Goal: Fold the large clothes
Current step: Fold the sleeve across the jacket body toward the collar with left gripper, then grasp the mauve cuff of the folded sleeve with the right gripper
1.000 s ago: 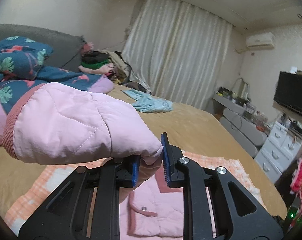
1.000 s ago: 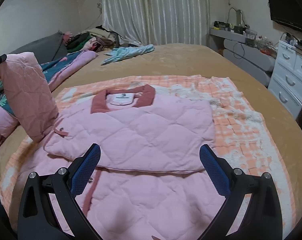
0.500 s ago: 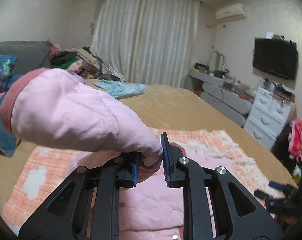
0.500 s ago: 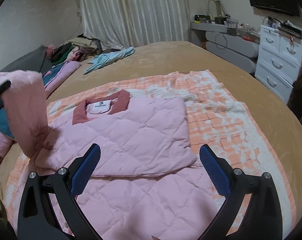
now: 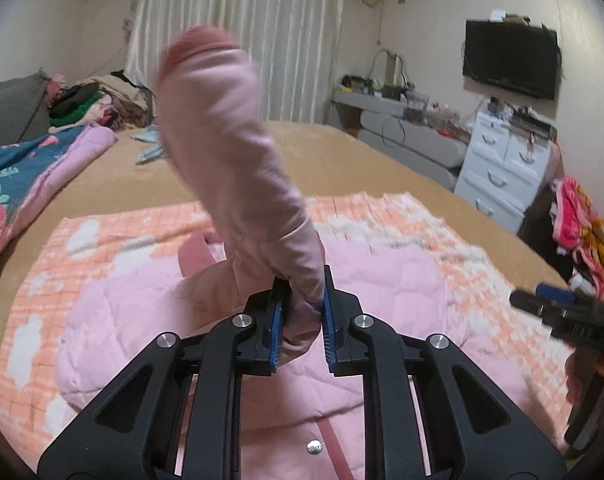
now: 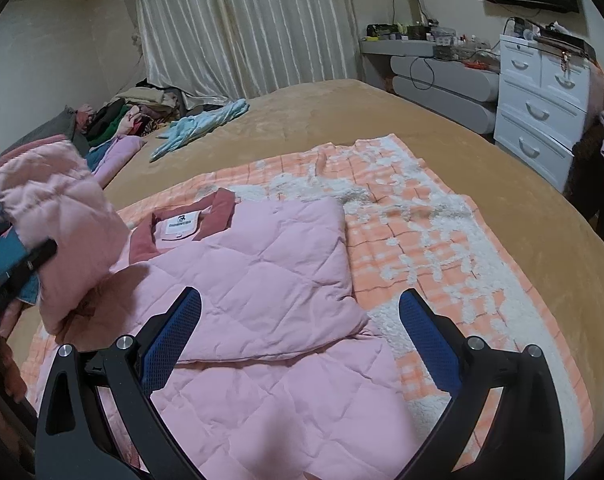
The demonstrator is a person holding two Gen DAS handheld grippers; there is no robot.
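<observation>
A pink quilted jacket (image 6: pixel 262 264) with a dusty-red collar lies on an orange-and-white checked blanket (image 6: pixel 430 232) on the bed, one side folded over its front. My left gripper (image 5: pixel 302 312) is shut on the jacket's sleeve (image 5: pixel 230 152), which stands up in the air above the jacket body (image 5: pixel 390 280). The raised sleeve also shows in the right wrist view (image 6: pixel 62 216) at the left. My right gripper (image 6: pixel 300 336) is open and empty, low over the jacket's lower part.
The tan bed (image 6: pixel 342 112) carries a light blue garment (image 6: pixel 198 128) and a clothes pile (image 6: pixel 142 112) at the far side. A floral quilt (image 5: pixel 18 176) lies left. White drawers (image 6: pixel 542 120) and a grey desk (image 6: pixel 442 80) stand right.
My left gripper has swung the sleeve from the left side up and over toward the middle of the jacket. My right gripper has stayed open over the jacket's lower part.
</observation>
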